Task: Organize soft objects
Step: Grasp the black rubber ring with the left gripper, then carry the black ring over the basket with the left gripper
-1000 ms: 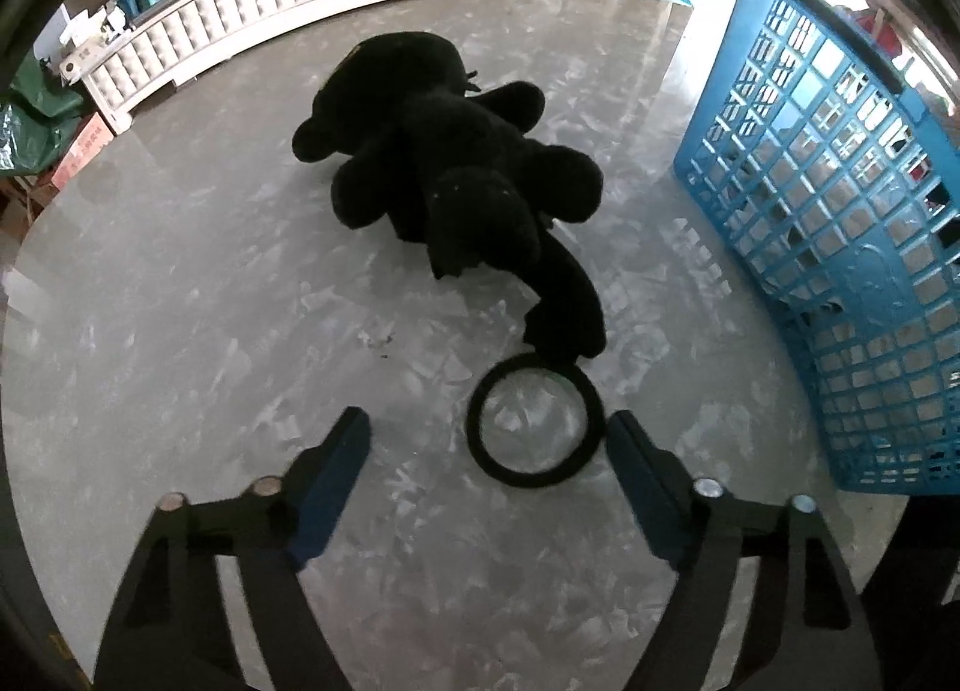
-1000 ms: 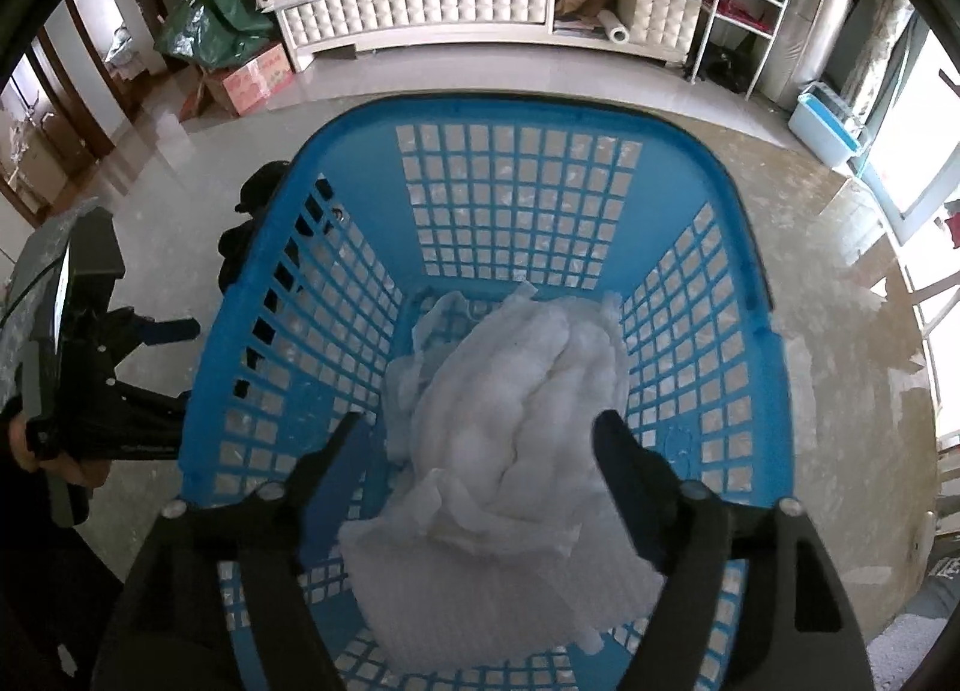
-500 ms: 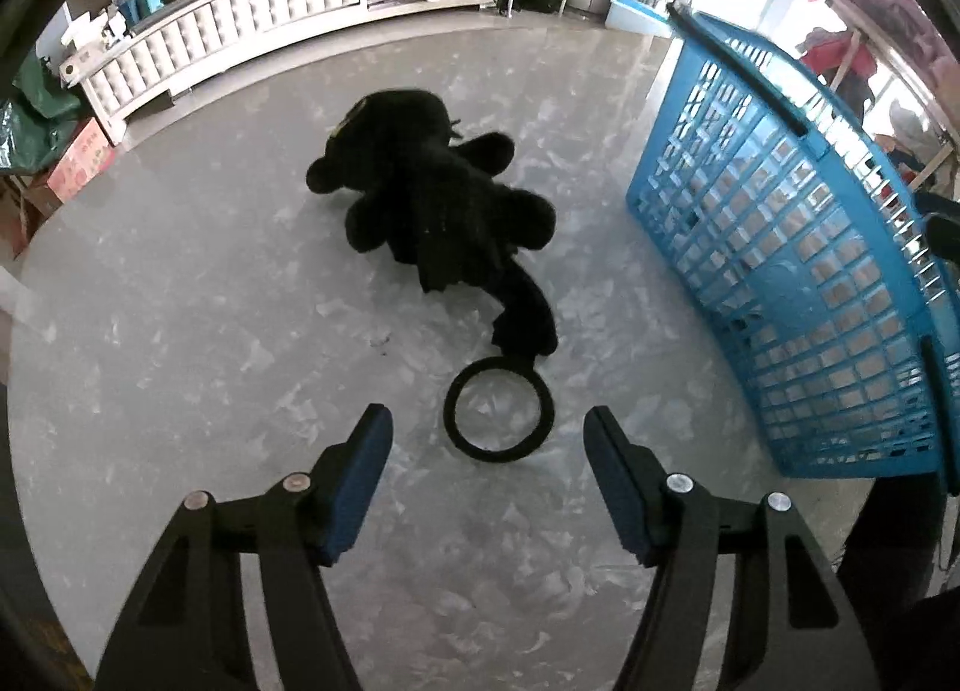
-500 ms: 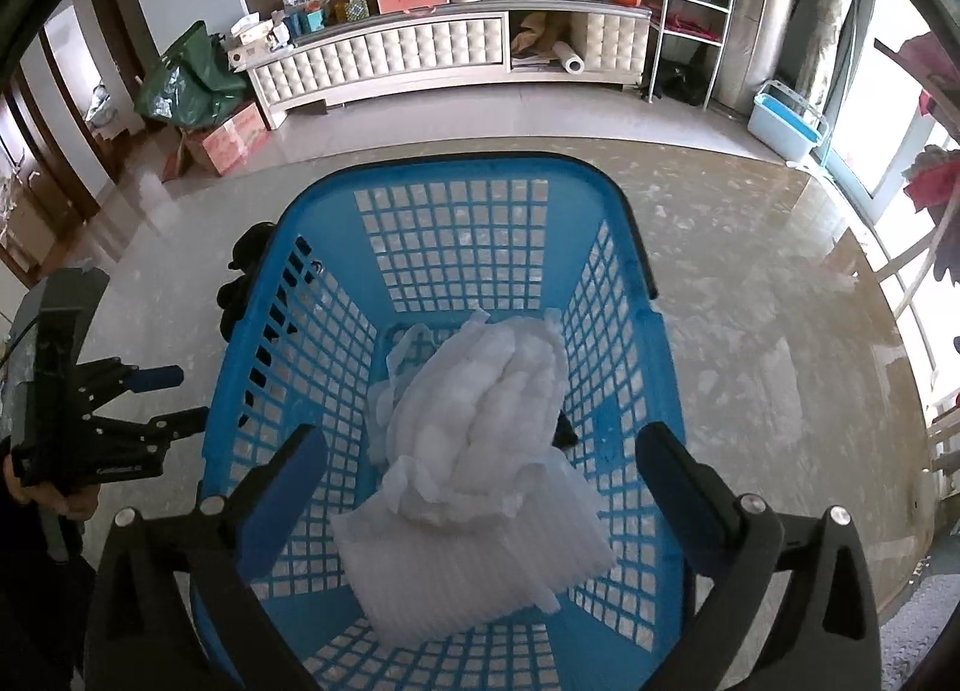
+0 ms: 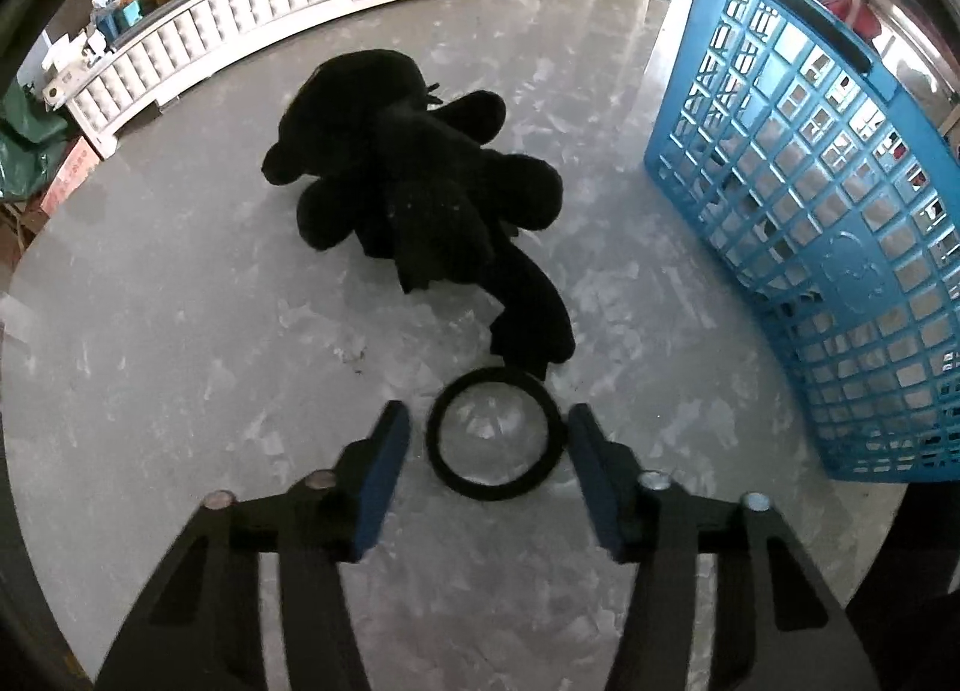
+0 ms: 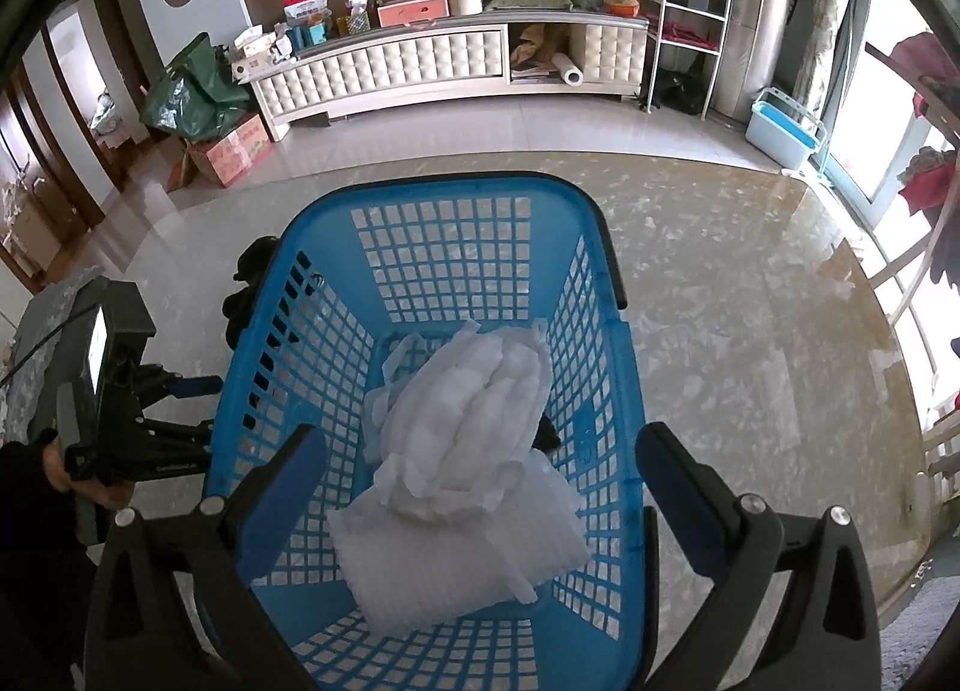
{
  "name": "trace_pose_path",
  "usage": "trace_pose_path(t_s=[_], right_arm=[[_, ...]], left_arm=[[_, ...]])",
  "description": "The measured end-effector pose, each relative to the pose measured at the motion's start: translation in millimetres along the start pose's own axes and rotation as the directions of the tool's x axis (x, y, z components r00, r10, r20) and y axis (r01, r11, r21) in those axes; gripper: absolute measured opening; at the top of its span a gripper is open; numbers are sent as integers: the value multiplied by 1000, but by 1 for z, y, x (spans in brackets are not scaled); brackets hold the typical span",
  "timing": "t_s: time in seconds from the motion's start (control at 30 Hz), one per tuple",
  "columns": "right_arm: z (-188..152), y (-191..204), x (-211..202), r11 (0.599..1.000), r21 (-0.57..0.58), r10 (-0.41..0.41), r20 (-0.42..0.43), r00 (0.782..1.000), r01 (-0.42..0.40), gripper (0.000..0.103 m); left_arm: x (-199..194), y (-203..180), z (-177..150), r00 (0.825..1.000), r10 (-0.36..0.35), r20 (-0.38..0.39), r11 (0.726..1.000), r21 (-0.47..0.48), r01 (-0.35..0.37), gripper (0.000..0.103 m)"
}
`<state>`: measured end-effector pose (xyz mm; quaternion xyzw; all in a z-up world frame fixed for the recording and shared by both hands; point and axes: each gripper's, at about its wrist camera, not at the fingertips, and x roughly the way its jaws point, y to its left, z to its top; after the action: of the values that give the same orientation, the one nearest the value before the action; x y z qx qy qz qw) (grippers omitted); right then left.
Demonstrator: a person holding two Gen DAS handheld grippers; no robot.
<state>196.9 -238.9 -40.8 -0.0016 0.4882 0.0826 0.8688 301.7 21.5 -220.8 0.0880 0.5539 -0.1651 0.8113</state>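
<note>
A black plush toy lies on the marbled floor. A black ring lies just in front of its tail. My left gripper is open, low over the floor, with one finger on each side of the ring. The blue basket stands to the right. In the right wrist view the basket holds white foam sheets. My right gripper is open and empty, high above the basket. The left gripper shows beside the basket's left wall.
A white tufted cabinet with clutter on top runs along the far wall. A green bag and a cardboard box stand at its left. A white wire shelf and a light blue bin stand at the right.
My left gripper has moved forward and narrowed, so its fingers now flank the black ring. My right gripper has opened wider and risen away from the foam sheets in the basket.
</note>
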Motion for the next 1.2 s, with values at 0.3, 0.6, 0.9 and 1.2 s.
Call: trace_pose_path(t_s=[0.3, 0.6, 0.9, 1.2], right_arm=[[-1, -3, 3, 1000, 18, 1, -12, 1000, -1, 103], [-1, -4, -1, 1000, 21, 0, -11, 1000, 0, 103], [-12, -8, -26, 1000, 21, 1, 26, 1000, -1, 103], [-27, -24, -42, 999, 29, -17, 54, 998, 16, 103]], left_arm=[[-8, 1, -2, 1000, -7, -2, 1000, -30, 7, 18], [-50, -7, -5, 999, -14, 33, 1000, -10, 15, 18], [-123, -36, 5, 991, 19, 134, 1000, 22, -22, 18], [-169, -83, 16, 980, -25, 197, 994, 110, 3, 18]])
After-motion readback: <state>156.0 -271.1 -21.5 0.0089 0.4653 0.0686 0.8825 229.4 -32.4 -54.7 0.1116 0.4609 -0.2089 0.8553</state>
